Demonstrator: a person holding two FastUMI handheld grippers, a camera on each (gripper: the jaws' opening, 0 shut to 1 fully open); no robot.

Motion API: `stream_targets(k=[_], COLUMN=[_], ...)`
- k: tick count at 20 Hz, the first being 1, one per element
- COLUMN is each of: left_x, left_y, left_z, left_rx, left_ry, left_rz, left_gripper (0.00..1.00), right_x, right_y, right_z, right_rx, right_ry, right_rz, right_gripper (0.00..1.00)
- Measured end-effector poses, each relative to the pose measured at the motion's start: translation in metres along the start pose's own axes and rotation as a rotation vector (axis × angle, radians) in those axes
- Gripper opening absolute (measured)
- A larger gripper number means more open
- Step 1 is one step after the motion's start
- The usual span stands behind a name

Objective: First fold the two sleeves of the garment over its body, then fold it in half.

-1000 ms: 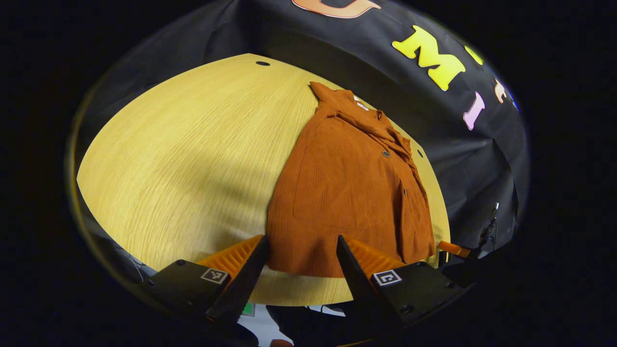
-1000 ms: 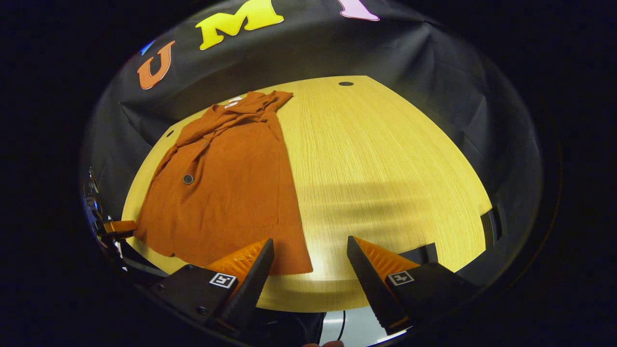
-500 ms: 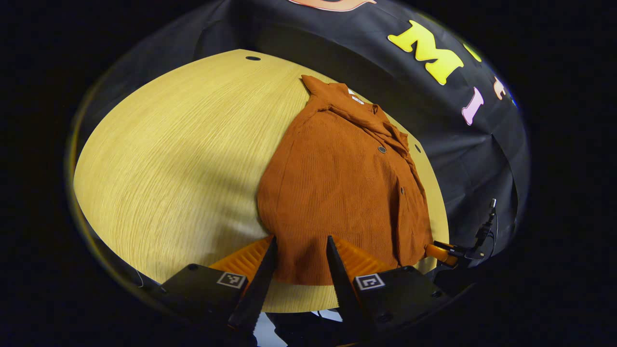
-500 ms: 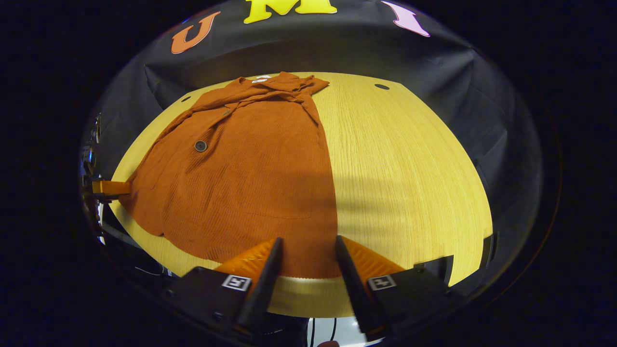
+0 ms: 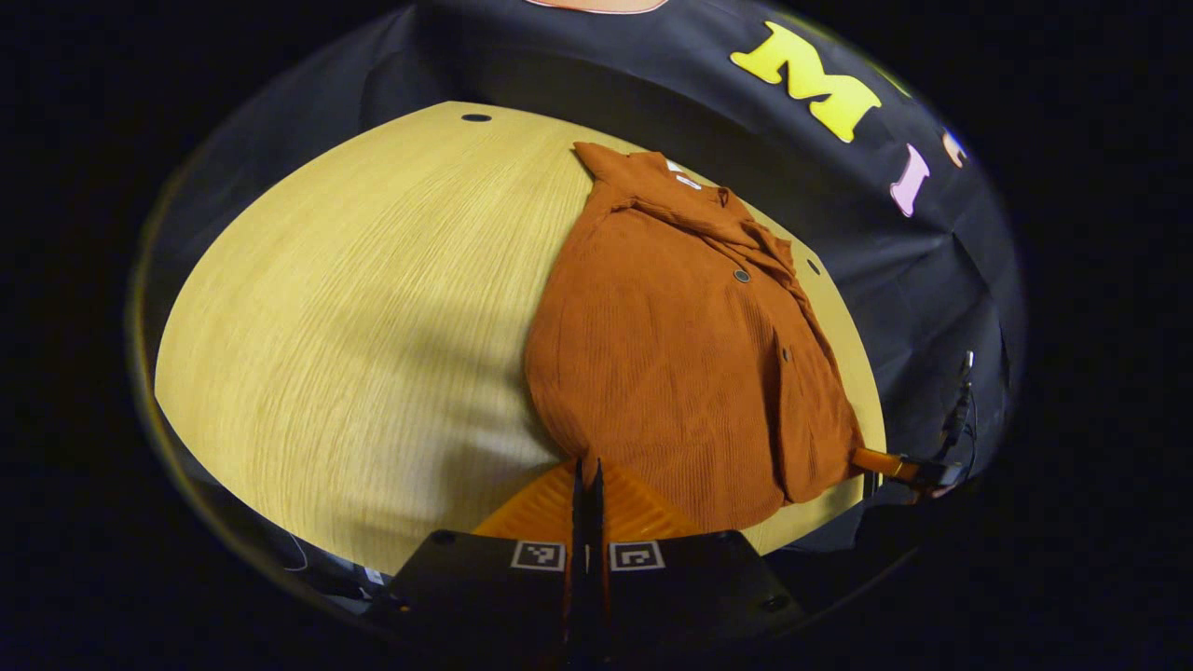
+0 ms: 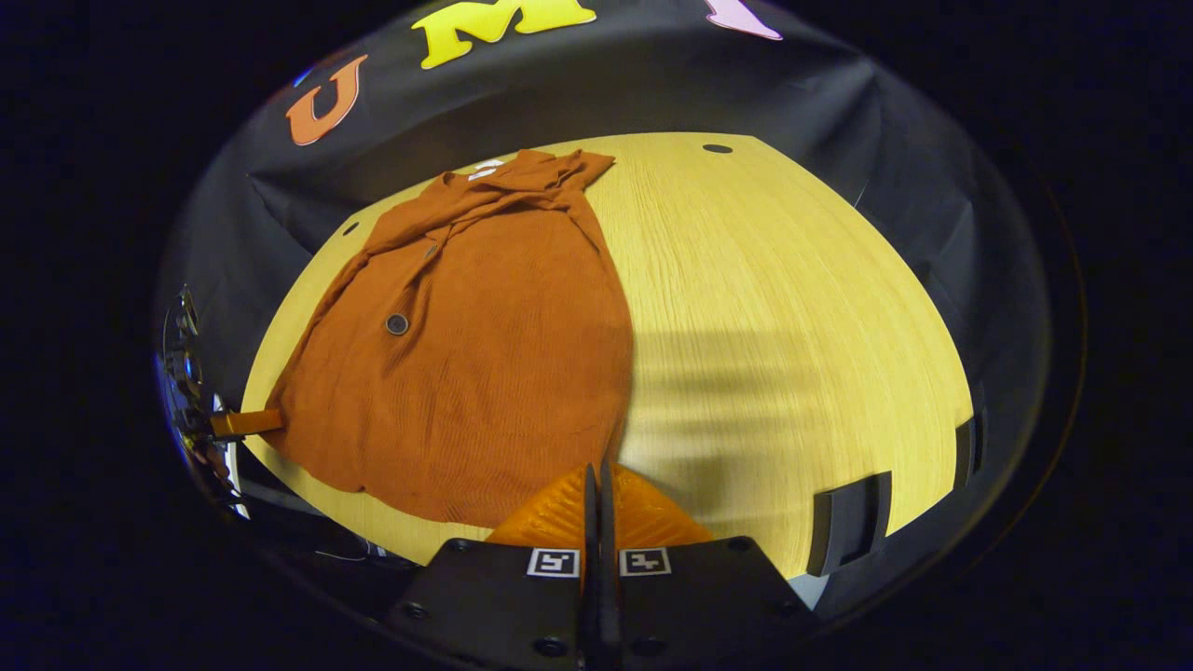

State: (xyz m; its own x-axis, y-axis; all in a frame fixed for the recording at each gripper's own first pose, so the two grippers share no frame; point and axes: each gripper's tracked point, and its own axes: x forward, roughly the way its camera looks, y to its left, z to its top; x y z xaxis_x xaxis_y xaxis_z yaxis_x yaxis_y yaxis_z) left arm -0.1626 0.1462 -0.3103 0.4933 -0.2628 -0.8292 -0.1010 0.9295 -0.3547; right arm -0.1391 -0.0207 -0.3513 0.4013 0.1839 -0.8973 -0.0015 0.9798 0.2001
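Clenched, both pairs of jaws, fingers pressed together with no gap showing. In the left gripper view, left gripper (image 5: 587, 475) closed right at the near hem of the garment (image 5: 680, 345), at its near-left corner; cloth appears pinched between the fingers, though the grip point itself is hidden by them. In the right gripper view, right gripper (image 6: 599, 480) likewise closed at the near hem, at the garment's (image 6: 485, 354) near-right corner, fabric bunching slightly toward the fingertips.

Beyond the jaws: rust-orange, ribbed, button-front garment lying flat on the wooden table (image 5: 354, 298), collar toward the far edge by the black cloth wall (image 5: 578, 56), hem toward the near edge. Sleeves already laid over the body, leaving a narrow, long shape. Dark button (image 5: 741, 276) near the chest, a second smaller one lower on the placket. Small white tag at the collar (image 6: 482, 171).

No containers anywhere on the table. Broad bare wood (image 6: 774, 308) beside the garment, crossed by soft shadows. Small dark hole (image 5: 475, 117) in the tabletop near the far corner. At the garment's opposite lower corner, the other gripper's finger seen meeting the cloth edge (image 5: 881, 461), likewise in the right gripper view (image 6: 244, 422). Dark clamps (image 6: 843, 531) on the table's near-right edge.
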Motion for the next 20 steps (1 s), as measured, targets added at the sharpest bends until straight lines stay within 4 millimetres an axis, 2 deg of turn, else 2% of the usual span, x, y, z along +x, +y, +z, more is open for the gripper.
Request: stream_targets(k=[4, 7, 11, 14, 16, 18, 20], left_x=[-0.025, -0.053, -0.1, -0.125, -0.123, -0.115, -0.101], left_y=[-0.009, -0.02, -0.041, -0.059, -0.061, -0.067, -0.075], left_z=[0.003, 0.002, 0.024, 0.055, 0.075, 0.107, 0.15], left_rx=[0.048, 0.073, 0.155, 0.207, 0.246, 0.272, 0.28], left_ry=[-0.02, -0.036, -0.11, -0.18, -0.182, -0.197, -0.225], left_rz=[-0.046, -0.095, -0.164, -0.206, -0.182, -0.171, -0.196], left_gripper=[0.03, 0.03, 0.03, 0.03, 0.03, 0.03, 0.03], right_x=[-0.026, -0.053, -0.078, -0.094, -0.102, -0.11, -0.092], right_y=[0.007, 0.012, 0.014, 0.019, 0.026, 0.035, 0.041], right_z=[0.015, 0.036, 0.104, 0.159, 0.195, 0.237, 0.272], right_rx=[0.039, 0.064, 0.093, 0.109, 0.1, 0.095, 0.081], right_ry=[-0.031, -0.058, -0.13, -0.208, -0.257, -0.302, -0.318], right_rz=[0.042, 0.079, 0.109, 0.122, 0.142, 0.174, 0.189], right_gripper=[0.01, 0.01, 0.01, 0.01, 0.01, 0.01, 0.01])
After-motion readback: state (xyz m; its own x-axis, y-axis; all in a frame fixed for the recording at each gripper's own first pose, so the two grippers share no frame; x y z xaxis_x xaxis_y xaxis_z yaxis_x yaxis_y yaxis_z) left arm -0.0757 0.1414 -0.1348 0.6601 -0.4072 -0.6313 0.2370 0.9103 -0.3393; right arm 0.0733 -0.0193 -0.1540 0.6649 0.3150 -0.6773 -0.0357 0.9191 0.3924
